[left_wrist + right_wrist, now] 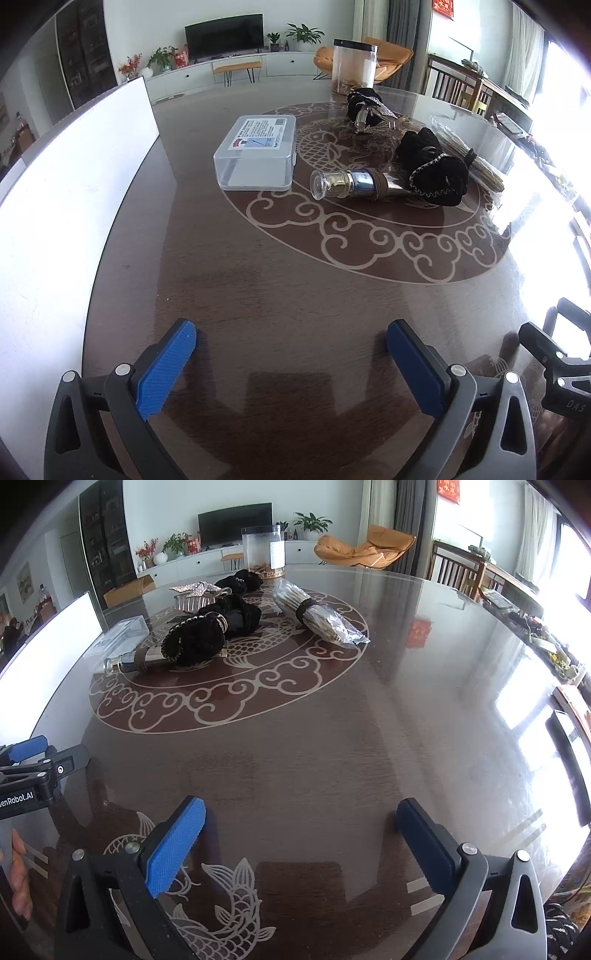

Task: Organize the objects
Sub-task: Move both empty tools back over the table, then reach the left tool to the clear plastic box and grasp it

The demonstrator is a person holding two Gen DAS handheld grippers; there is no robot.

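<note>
A clear lidded plastic box [255, 153] sits mid-table; it also shows at the left in the right wrist view [120, 633]. Beside it lies a bottle with a clear cap [347, 183], seen too in the right wrist view [133, 661], against black scrunchies [434, 168] [207, 633]. A silver hair comb [371, 110] [195, 594], a wrapped bundle of sticks [319, 614] [476, 164] and a clear jar [354, 66] [264, 552] lie farther back. My left gripper [291, 345] and right gripper [301, 821] are open and empty near the table's front.
The round dark table [258, 280] has a glossy glass top with fish and cloud patterns. A white board [74, 177] stands along its left edge. Chairs [458, 572] and a cluttered sideboard stand at the right. The left gripper's body [33, 771] shows at the left edge.
</note>
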